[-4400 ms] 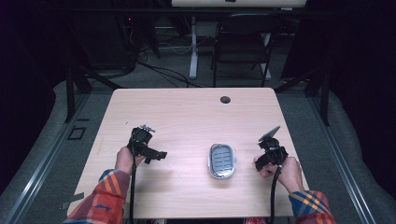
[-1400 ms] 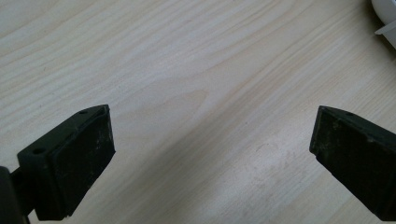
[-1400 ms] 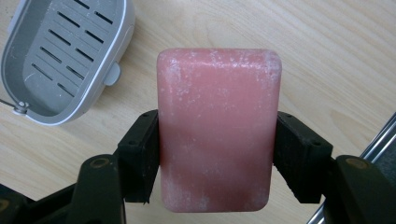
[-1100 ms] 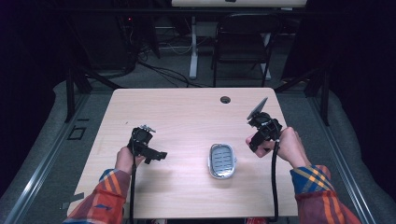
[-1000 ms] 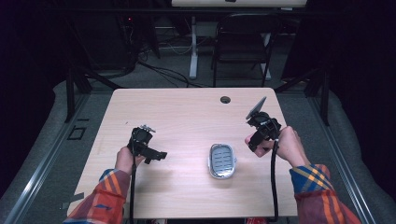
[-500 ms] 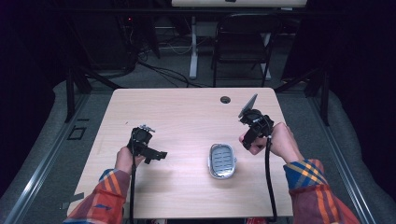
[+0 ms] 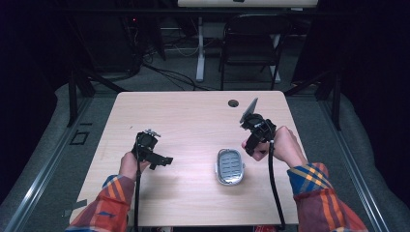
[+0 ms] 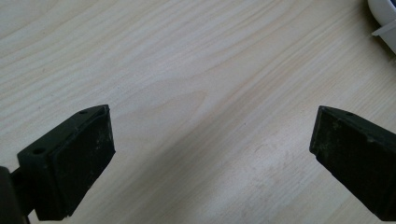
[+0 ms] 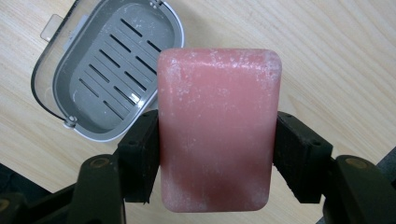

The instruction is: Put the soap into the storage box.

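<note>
On the wooden table [image 7: 193, 116], right of centre and toward the near edge, sits a grey soap dish [image 7: 229, 166] with a slotted insert; its tray is empty. Right gripper view: the same dish lies below and to the upper left of the jaws, a clear tab projecting from its rim.

Right gripper [image 9: 217, 154]: jaws closed against the two long sides of a pink bar of soap [image 9: 217, 128], bar upright between the pads, whitish residue on its face. High view: this gripper [image 7: 255, 126] is held in the person's right hand [image 7: 280, 145] just to the far right of the dish, lifted clear of the table; the bar itself is hard to make out from this angle. Cable hangs from the gripper toward the near edge.

Left gripper [image 7: 150, 147]: at the left half of the table, held in the left hand [image 7: 130, 164], well apart from the dish. Left gripper view: both jaws spread wide, bare wood grain between them, gripping nothing; a white corner of the dish shows at the upper right.

Small dark hole [image 7: 233, 103] near the far edge of the table. Plaid sleeves at the near edge.
</note>
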The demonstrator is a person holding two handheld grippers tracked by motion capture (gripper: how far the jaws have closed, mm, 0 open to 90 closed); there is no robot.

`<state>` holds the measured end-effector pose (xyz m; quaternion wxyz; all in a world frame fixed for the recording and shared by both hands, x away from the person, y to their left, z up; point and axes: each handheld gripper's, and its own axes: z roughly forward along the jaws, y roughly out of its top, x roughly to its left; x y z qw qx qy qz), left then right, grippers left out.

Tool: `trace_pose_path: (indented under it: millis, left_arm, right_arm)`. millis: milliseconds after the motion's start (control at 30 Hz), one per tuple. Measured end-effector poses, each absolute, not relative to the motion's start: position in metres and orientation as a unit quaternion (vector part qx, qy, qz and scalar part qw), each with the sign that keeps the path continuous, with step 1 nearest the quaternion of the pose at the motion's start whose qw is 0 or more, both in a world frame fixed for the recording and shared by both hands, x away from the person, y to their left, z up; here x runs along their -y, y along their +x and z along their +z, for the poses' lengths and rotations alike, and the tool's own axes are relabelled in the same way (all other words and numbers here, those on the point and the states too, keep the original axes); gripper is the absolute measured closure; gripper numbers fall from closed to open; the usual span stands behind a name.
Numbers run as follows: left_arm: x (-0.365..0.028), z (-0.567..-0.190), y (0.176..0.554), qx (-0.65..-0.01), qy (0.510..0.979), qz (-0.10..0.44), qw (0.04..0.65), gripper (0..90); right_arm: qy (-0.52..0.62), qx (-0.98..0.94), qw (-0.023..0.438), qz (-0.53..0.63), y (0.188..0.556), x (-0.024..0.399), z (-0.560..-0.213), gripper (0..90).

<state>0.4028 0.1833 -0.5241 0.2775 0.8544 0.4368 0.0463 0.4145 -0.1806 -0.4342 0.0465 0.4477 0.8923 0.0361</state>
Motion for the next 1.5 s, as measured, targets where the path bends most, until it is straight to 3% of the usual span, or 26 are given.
trace_pose_path:
  millis: [1500]
  left_arm:
    - [-0.183,-0.524,0.403,-0.436,0.855,0.045,0.277,0.0]
  right_arm:
    - [0.411,-0.911,0.000,-0.017,0.424,0.122,-0.475,37.1]
